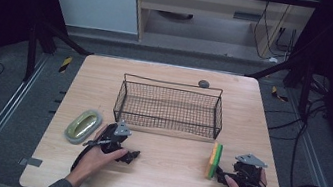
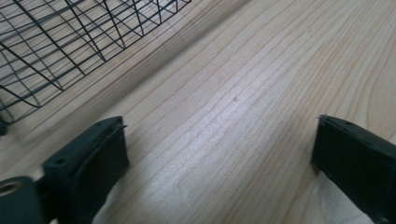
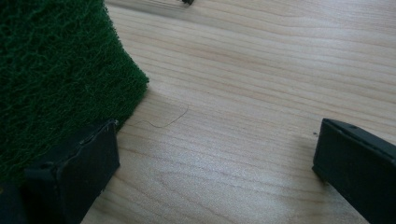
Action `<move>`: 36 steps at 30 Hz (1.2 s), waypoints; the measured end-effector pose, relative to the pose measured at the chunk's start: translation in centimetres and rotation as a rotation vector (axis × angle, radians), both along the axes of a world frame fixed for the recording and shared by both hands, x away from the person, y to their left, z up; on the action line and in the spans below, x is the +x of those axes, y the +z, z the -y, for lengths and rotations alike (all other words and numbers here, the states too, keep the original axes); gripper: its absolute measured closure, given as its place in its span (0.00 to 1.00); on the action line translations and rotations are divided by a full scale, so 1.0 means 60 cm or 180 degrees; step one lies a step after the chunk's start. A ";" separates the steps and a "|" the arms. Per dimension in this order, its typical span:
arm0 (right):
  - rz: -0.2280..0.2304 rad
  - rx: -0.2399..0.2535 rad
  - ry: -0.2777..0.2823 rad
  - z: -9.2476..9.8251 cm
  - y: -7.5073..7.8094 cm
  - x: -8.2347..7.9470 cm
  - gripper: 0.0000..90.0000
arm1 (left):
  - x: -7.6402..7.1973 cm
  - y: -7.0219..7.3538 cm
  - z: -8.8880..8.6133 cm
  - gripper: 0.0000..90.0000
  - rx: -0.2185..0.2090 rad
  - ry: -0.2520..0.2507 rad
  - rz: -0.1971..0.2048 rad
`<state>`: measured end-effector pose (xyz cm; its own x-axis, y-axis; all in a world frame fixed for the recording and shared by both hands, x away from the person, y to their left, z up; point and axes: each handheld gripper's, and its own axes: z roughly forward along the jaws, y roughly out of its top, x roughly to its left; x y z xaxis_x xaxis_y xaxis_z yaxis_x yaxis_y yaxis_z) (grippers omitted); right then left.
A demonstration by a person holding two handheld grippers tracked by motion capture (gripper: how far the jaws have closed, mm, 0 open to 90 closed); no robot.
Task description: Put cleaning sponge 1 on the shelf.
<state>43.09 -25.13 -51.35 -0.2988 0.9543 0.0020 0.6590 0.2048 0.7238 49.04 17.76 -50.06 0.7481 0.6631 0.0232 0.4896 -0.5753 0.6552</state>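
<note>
A yellow sponge with a green scouring side (image 1: pixel 214 160) stands on edge on the wooden table (image 1: pixel 166 179), right of centre. My right gripper (image 1: pixel 220 177) lies just beside it, open. In the right gripper view the green pad (image 3: pixel 56 70) rises behind the left jaw, and only bare wood lies between the fingertips of the right gripper (image 3: pixel 217 140). A black wire basket (image 1: pixel 169 109) sits mid-table with nothing in it. My left gripper (image 1: pixel 132 157) rests in front of the basket's left end. The left gripper (image 2: pixel 219 140) is open over bare wood, with the basket (image 2: pixel 60 42) at upper left.
An oval olive-and-grey dish (image 1: pixel 83 125) lies on the table left of the left hand. A small grey round object (image 1: pixel 203 83) sits behind the basket near the far edge. Black cables trail on the floor to the right.
</note>
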 end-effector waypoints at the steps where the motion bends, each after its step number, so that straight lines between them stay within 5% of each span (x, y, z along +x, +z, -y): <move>1: 0.0000 0.0001 -0.0003 0.000 0.000 0.000 0.01 | 0.001 0.007 -0.001 0.05 0.0031 0.0013 -0.0005; 3: -0.0005 0.0000 -0.0006 0.000 0.000 0.000 0.01 | 0.003 0.015 -0.003 0.05 0.0064 0.0049 0.0001; 5: -0.0005 0.0001 -0.0012 0.000 0.000 0.000 0.01 | 0.011 0.039 -0.010 0.06 0.0183 0.0061 -0.0146; 9: -0.0001 -0.0007 -0.0012 0.000 0.000 -0.001 0.01 | 0.013 0.070 -0.021 0.07 0.0438 0.0077 -0.0149; 13: 0.0000 -0.0010 -0.0011 -0.001 0.000 -0.002 0.01 | 0.029 0.137 -0.048 0.08 0.0829 0.0161 -0.0240; 14: 0.0000 -0.0011 -0.0011 -0.001 0.000 -0.002 0.01 | 0.029 0.137 -0.048 0.08 0.0829 0.0161 -0.0240; 18: -0.0002 -0.0023 -0.0001 -0.001 0.000 -0.002 0.01 | 0.056 0.178 -0.077 0.08 0.1208 0.0311 -0.0425; 21: 0.0008 -0.0026 0.0009 -0.001 -0.001 -0.003 0.01 | 0.076 0.195 -0.099 0.08 0.1265 0.0454 -0.0550; 28: 0.0007 -0.0021 -0.0004 -0.001 0.000 -0.003 0.01 | 0.111 0.207 -0.144 0.09 0.1336 0.0732 -0.0779; 36: 0.0007 -0.0022 -0.0007 -0.002 0.000 -0.002 0.01 | 0.124 0.178 -0.164 0.26 0.1420 0.0815 -0.1009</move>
<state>42.94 -25.04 -51.38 -0.2967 0.9550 -0.0054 0.6578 0.2084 0.7238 56.49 27.62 -39.39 0.5820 0.8006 0.1426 0.7807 -0.5991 0.1774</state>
